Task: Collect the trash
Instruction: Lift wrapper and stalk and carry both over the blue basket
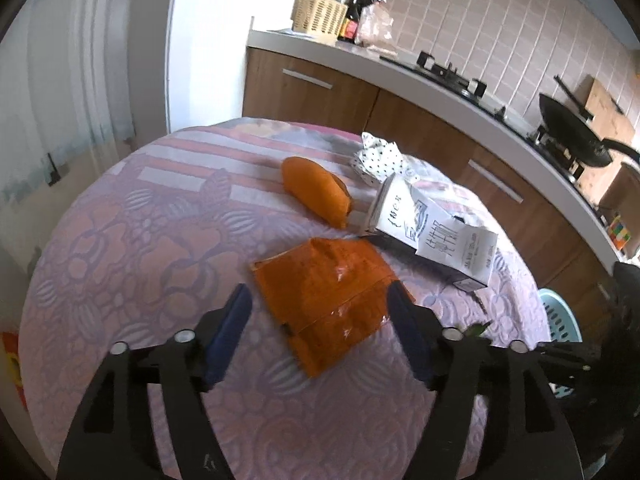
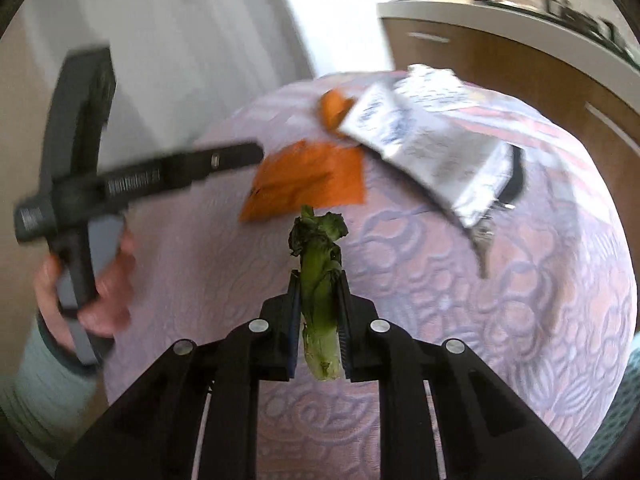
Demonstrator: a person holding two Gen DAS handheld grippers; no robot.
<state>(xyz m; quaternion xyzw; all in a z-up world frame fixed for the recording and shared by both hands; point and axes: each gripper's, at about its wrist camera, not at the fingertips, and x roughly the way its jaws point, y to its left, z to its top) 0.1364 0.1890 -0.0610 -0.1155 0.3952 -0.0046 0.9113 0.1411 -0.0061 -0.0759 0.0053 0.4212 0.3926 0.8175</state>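
Right gripper (image 2: pixel 318 280) is clamped on a green vegetable stalk (image 2: pixel 318 300), which it holds above the patterned tablecloth (image 2: pixel 500 300). I think the stalk must go into the light blue basket (image 1: pixel 558 312) beside the table, so the grip should stay firm and the stalk upright until it is over the rim. Left gripper (image 1: pixel 320 306) has its jaws wide apart, one on each side of the flat orange wrapper (image 1: pixel 324 300); it should go low and close on the wrapper edge. Behind lie an orange pouch (image 1: pixel 316 190), a white carton (image 1: pixel 432 232) and a dotted paper (image 1: pixel 378 158). On the carton I see dark writing, but I cannot read it with certainty
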